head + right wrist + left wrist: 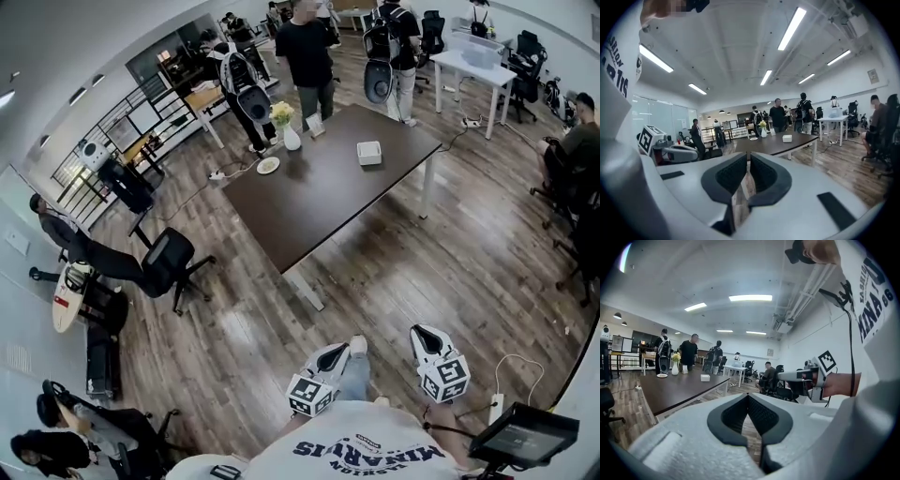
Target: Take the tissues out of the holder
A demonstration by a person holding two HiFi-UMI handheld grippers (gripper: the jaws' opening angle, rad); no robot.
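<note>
Holder (369,153): small white box on dark tabletop (309,202), abt 12 o'clock from the person, well apart from both grippers. Tissues too small to make out. Vase (291,137) w/ flowers and plate (268,165) at holder's 9 o'clock.

L gripper (336,354), low in head view: jaws closed tip to tip, nothing in them. R gripper (422,335), at its 3 o'clock: jaws all but together, also empty.

Step, by my read: approach, no work on holder yet. Next calls for walking up to tabletop, opening one set of jaws over holder's top, and prob. steadying box w/ the other.
</note>
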